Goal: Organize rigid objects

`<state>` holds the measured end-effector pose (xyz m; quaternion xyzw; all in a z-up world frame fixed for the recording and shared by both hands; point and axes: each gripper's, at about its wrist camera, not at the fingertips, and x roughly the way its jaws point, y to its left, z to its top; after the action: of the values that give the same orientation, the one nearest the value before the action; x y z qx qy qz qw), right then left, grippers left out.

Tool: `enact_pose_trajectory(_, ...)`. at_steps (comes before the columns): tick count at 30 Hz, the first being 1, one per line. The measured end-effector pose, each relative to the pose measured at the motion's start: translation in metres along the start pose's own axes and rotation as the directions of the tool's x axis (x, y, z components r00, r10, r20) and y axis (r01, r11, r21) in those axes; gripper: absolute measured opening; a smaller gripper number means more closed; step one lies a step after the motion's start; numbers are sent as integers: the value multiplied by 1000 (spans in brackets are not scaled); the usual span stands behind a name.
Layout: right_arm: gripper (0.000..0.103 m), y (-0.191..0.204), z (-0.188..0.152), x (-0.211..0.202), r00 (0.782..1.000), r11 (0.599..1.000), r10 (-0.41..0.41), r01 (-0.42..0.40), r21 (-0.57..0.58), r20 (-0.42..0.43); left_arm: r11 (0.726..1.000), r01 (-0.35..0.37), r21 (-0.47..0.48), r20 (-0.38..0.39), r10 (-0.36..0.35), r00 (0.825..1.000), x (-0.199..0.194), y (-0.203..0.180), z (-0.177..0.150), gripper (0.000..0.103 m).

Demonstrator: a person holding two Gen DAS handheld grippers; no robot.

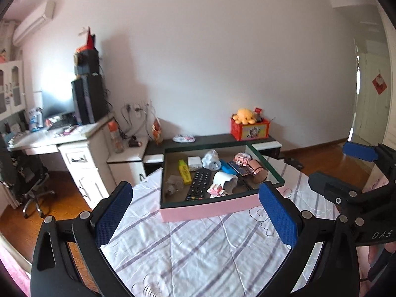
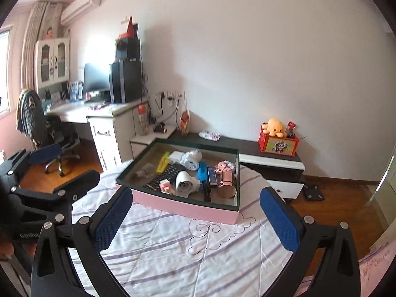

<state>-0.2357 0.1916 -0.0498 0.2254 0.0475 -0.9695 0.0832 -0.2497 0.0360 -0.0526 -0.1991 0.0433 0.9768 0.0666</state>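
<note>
**Both tongs empty above the bed, box packed**

Nearest you, your left tongs and right tongs stand spread as wide as they go, gripping nothing and touching nothing, over the striped bed. The box sits further up the bed with the rigid things inside: remote, yellow marker, copper cup, white plugs. The pieces lie crowded and touching, so reaching for one could nudge its neighbours. The box also rests on soft bedding, so a push on its wall could tilt or slide it.
</note>
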Motion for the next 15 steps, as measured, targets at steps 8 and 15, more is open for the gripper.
enact_pose_trajectory(8, 103, 14, -10, -81, 991, 999, -42, 40, 19, 126, 998, -68, 6, 108, 67, 992, -87, -7, -1, 103)
enact_pose_trajectory(15, 103, 25, -15, -135, 977, 998, -62, 60, 17, 206, 997, -77, -4, 176, 77, 981, -141, -9, -4, 103)
